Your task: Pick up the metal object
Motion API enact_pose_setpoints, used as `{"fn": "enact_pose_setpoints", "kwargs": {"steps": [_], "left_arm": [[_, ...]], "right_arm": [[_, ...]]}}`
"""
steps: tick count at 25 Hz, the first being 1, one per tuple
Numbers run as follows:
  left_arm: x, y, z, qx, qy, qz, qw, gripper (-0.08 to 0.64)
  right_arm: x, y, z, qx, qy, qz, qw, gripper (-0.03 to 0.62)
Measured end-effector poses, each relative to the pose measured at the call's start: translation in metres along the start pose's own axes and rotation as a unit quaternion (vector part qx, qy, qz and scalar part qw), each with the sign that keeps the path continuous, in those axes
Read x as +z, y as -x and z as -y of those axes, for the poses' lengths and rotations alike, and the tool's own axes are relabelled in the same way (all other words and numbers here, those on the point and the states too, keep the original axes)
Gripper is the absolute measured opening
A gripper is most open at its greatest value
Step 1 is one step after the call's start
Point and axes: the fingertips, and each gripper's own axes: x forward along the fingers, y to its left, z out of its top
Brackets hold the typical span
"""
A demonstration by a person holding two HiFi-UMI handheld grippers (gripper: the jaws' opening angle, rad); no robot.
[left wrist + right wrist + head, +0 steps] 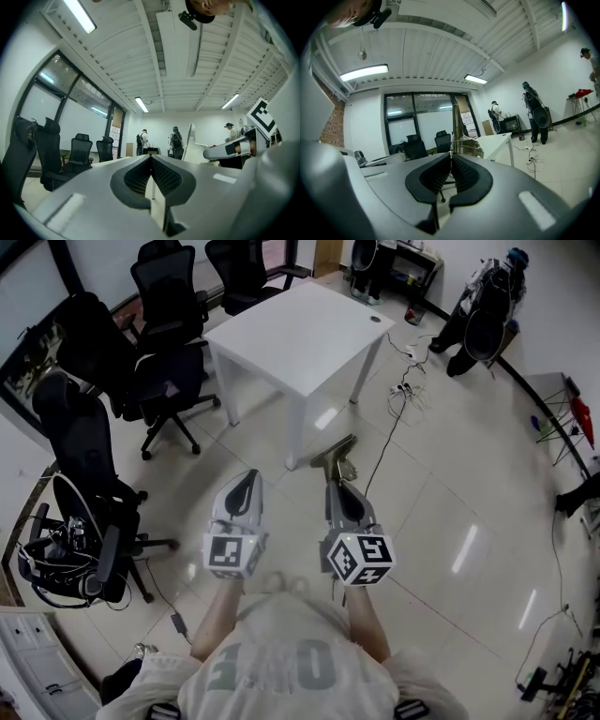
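Right gripper view: the right gripper (450,157) is pinched shut on the metal object (457,122), whose flat blade stands up from the jaw tips. It hangs above the floor (450,493), just short of the white table's (300,329) near corner. The left gripper (151,157), equally short of that table, is closed and empty.

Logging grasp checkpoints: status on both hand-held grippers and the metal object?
Right hand-held gripper shut on metal object, held in the air. Left hand-held gripper shut, empty. Nothing in the way.
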Motion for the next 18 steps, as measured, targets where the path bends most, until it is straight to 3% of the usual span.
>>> {"fn": "enact_pose_setpoints", "kwargs": {"steps": [10, 18], "left_arm": [[0.005, 0.0, 0.012, 0.009, -0.004, 0.003, 0.9999, 0.002], [-0.002, -0.002, 0.033, -0.011, -0.006, -0.006, 0.9999, 0.002]], "right_arm": [[0.009, 0.022, 0.022, -0.011, -0.014, 0.012, 1.0, 0.023], [0.014, 0.036, 0.029, -0.017, -0.007, 0.012, 1.0, 0.021]]}}
